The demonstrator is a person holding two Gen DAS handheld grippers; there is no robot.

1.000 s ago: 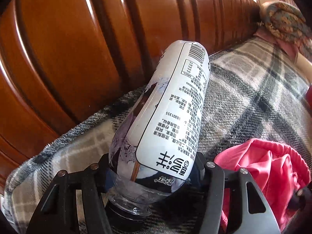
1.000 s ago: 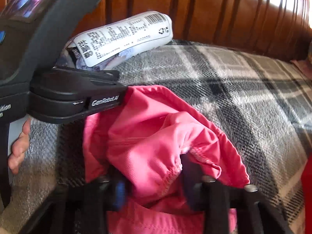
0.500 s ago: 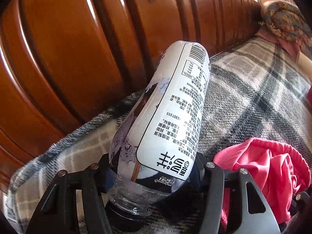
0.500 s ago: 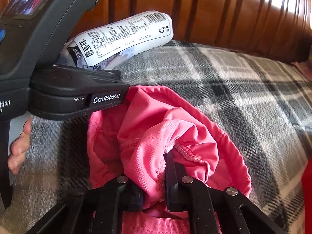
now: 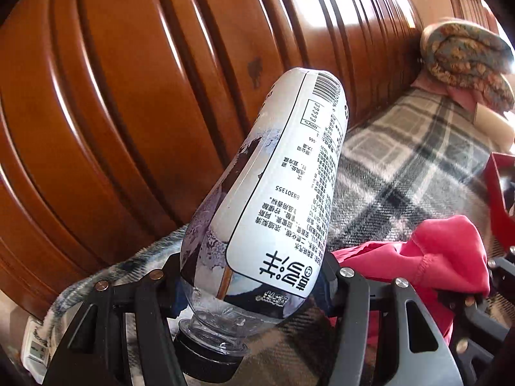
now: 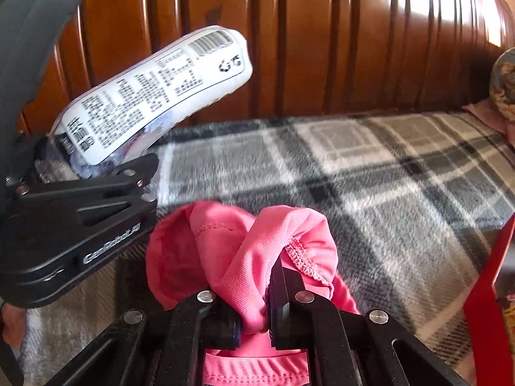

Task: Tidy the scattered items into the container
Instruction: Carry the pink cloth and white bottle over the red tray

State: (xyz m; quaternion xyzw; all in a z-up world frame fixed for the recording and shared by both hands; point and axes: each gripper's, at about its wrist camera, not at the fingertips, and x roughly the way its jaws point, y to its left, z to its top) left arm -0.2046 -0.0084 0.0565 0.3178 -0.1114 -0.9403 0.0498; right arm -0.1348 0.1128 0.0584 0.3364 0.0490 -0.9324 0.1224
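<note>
My left gripper (image 5: 251,276) is shut on a plastic bottle (image 5: 276,186) with a white printed label and a black cap, gripped near its neck, base pointing up and away. The same bottle (image 6: 154,96) shows in the right wrist view, lifted off the blanket in the left gripper (image 6: 96,173). My right gripper (image 6: 254,292) is shut on a bunched pink cloth (image 6: 238,251), which hangs above the plaid blanket. That pink cloth (image 5: 434,257) appears at the lower right of the left wrist view. A red container edge (image 6: 492,276) sits at the far right.
A grey plaid blanket (image 6: 354,167) covers the seat, backed by a ribbed brown wooden panel (image 5: 145,80). A patterned rolled fabric (image 5: 466,61) lies at the far end. The red container (image 5: 499,186) shows at the right edge. A person's fingers (image 6: 13,321) hold the left gripper.
The right gripper's jaws shut on the pink cloth and lifted it off the blanket. The left gripper rose with the bottle, which now hangs clear of the blanket.
</note>
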